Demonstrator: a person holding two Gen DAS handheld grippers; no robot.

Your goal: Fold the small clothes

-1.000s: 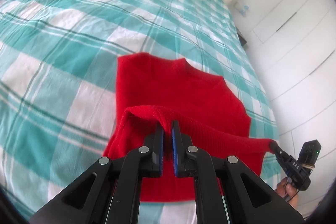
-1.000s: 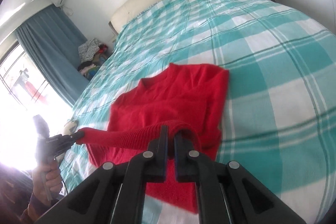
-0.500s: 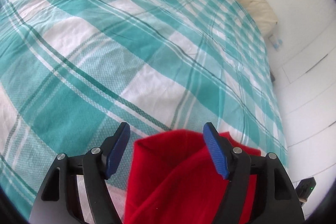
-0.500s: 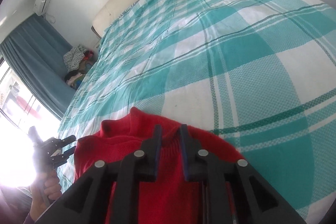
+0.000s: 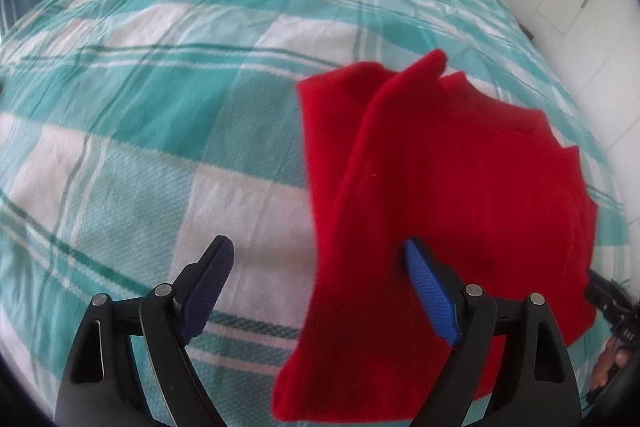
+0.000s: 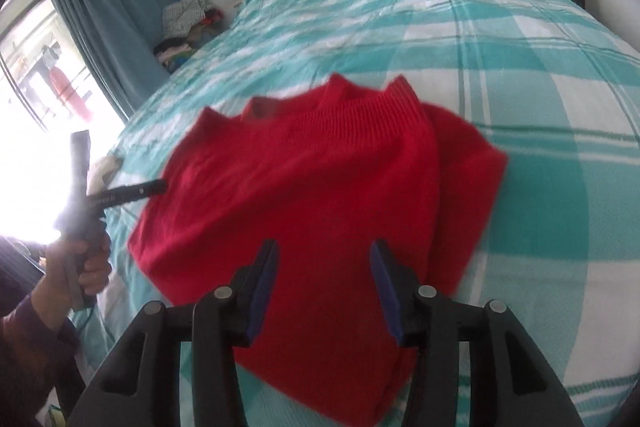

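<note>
Lying folded on the teal-and-white checked bedspread (image 5: 168,115) is the red knitted sweater (image 6: 312,187), ribbed hem doubled over toward the neckline. Left gripper (image 5: 320,279) released, jaws just opened wide, only the sweater's left edge showing between them and no pad pressing it. Right gripper (image 6: 324,263) likewise released, jaws just opened partway above the red knit, gripping nothing.

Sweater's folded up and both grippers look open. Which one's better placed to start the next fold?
Probably right. The right gripper, jaws just opened, hangs centred over the red sweater; the left gripper, also just opened, straddles only its side edge, half over bare bedspread.
</note>
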